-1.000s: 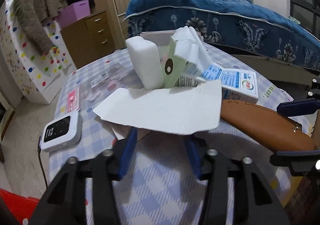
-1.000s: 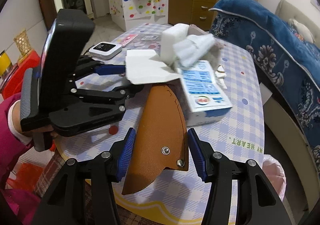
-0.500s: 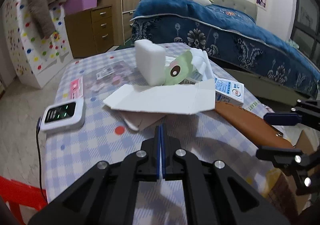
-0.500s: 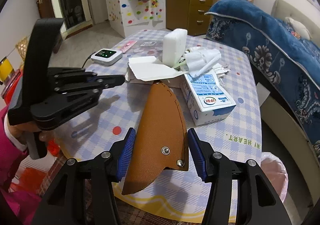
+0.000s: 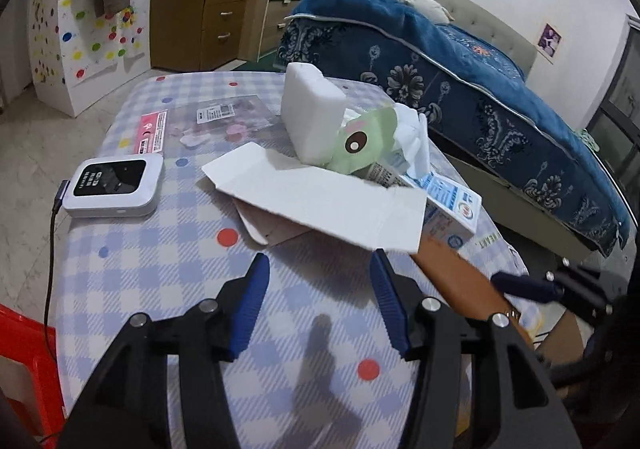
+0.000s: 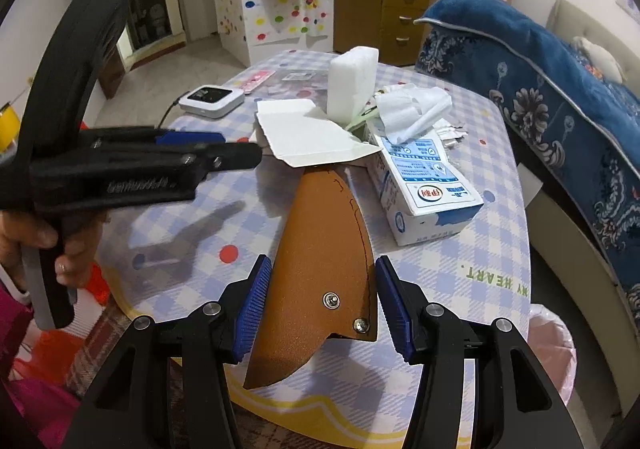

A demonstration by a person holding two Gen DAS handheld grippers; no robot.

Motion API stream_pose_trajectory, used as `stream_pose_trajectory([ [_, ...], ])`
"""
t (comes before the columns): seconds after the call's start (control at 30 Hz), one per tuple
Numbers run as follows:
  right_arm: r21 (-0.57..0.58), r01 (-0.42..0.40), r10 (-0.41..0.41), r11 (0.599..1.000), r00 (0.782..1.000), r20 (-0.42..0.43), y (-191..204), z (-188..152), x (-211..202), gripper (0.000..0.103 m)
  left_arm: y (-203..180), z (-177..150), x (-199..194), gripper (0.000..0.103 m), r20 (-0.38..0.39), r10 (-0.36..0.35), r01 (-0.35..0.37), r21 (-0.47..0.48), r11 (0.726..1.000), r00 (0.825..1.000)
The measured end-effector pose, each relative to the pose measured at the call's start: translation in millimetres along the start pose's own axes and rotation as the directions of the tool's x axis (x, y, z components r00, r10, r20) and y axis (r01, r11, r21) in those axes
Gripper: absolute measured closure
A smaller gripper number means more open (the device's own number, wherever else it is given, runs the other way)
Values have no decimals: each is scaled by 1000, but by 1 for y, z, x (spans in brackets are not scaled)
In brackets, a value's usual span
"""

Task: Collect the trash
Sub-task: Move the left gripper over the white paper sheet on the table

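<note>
The checked counter [image 5: 168, 269] carries a heap of trash near its middle. Largest is the flattened white cardboard box [image 5: 320, 205], lying open against a blue-printed carton [image 6: 420, 185]. A white foam block [image 5: 310, 117] stands upright behind it, with crumpled tissue [image 6: 412, 109] beside. A brown leather sheath [image 6: 324, 249] lies just in front. The left hand-held gripper [image 5: 320, 289] hangs released, just short of the cardboard. The right hand-held gripper [image 6: 322, 301] is spread wide around the sheath, not pinching it.
</note>
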State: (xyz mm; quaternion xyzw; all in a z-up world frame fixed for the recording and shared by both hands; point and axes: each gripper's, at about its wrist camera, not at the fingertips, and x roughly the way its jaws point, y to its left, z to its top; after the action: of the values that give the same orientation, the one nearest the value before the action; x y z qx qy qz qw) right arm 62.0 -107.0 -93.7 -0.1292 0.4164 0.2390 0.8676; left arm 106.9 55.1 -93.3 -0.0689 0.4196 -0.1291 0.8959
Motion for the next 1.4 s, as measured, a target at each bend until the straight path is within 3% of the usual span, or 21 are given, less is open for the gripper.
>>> stream_pose_trajectory([
  [0.13,-30,-13,12,999,999,-29,1,-7,-1,50,-6,3,-2,52,28,60,-61,48,997,998],
  [0.3,-26,41,-42,999,999,-22,-7,-10,-16,49,6,-2,-1,52,12,116,-116,54,992,993],
  [0.5,-27,69,-69,997,998,-10,-3,12,-11,49,22,-10,-7,52,2,115,-115,16,993,993],
  [0.73,-16,73,-75,997,983,-170,8,18,49,49,39,-5,-4,52,0,116,-116,-10,993,993],
  [1.03,11,39,-36,999,985,-167,3,14,49,49,51,28,32,52,-35,68,-69,-33,997,997],
  [1.4,11,11,-9,1000,983,-181,1,16,50,49,55,53,61,52,-59,71,-72,-18,997,996],
])
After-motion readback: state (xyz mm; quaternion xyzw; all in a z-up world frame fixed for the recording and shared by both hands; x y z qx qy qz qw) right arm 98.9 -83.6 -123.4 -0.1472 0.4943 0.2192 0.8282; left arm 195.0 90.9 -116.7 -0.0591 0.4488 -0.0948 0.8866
